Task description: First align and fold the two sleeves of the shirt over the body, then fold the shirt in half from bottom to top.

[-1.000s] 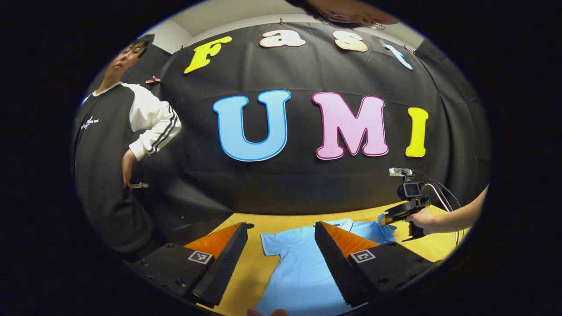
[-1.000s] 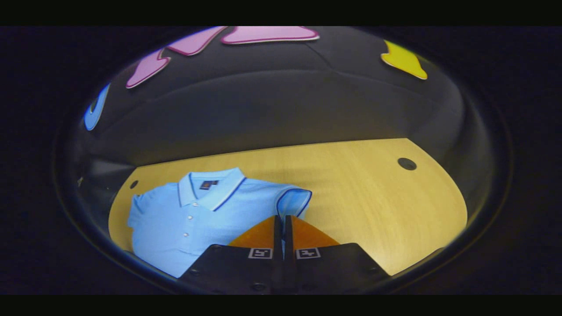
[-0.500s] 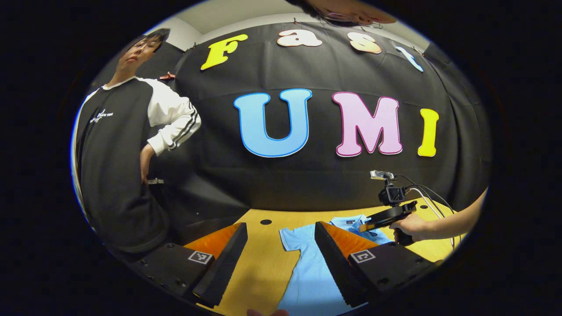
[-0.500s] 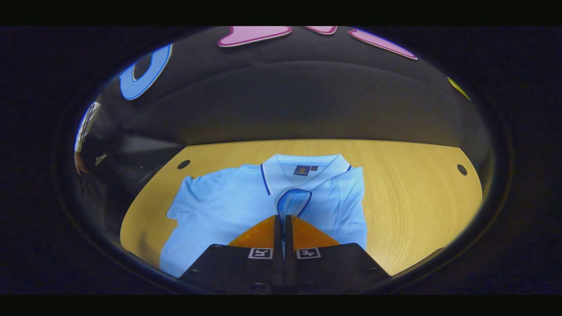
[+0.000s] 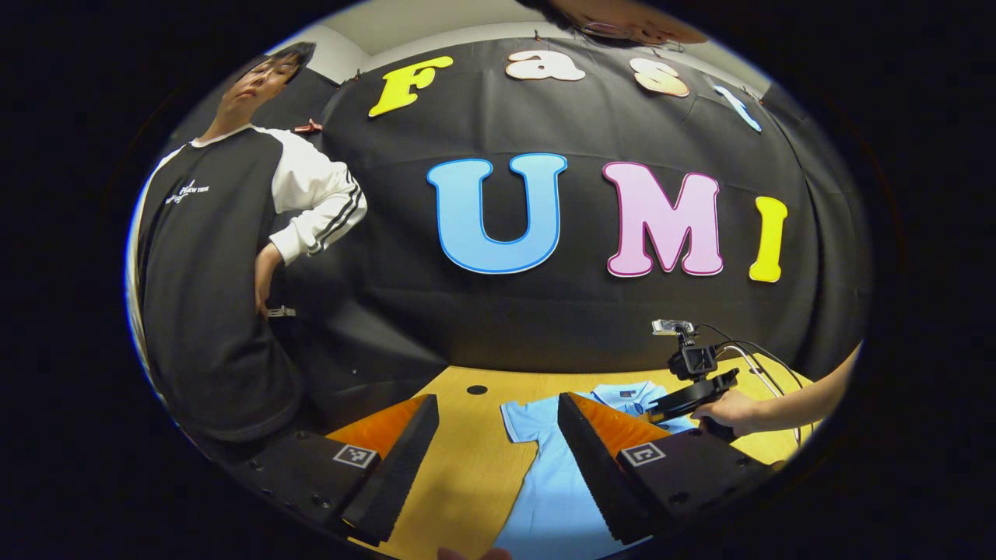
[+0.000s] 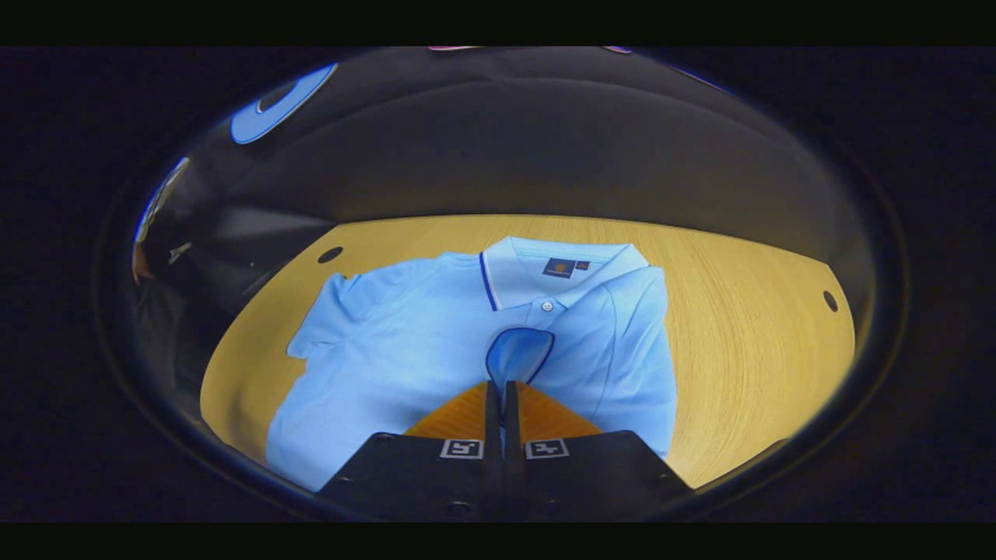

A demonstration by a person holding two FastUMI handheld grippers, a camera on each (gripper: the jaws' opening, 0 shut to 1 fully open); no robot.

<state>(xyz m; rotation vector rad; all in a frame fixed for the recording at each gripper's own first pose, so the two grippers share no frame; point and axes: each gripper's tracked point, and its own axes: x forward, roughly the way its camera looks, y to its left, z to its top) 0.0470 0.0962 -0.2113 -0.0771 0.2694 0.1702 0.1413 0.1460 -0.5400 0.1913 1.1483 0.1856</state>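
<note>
Shirt (image 6: 405, 350) lengthwise, collar toward wall

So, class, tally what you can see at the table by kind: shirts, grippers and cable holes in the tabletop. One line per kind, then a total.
Shirts: 1, the light blue polo shirt
Grippers: 2, left gripper and right gripper
Cable holes in the tabletop: 2, one hole and another hole
Total: 5

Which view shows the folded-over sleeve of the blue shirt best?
The right gripper view: the sleeve lies across the shirt's chest, pinched in the right claw. In the left gripper view, that claw and a finger hide the sleeve.
</note>
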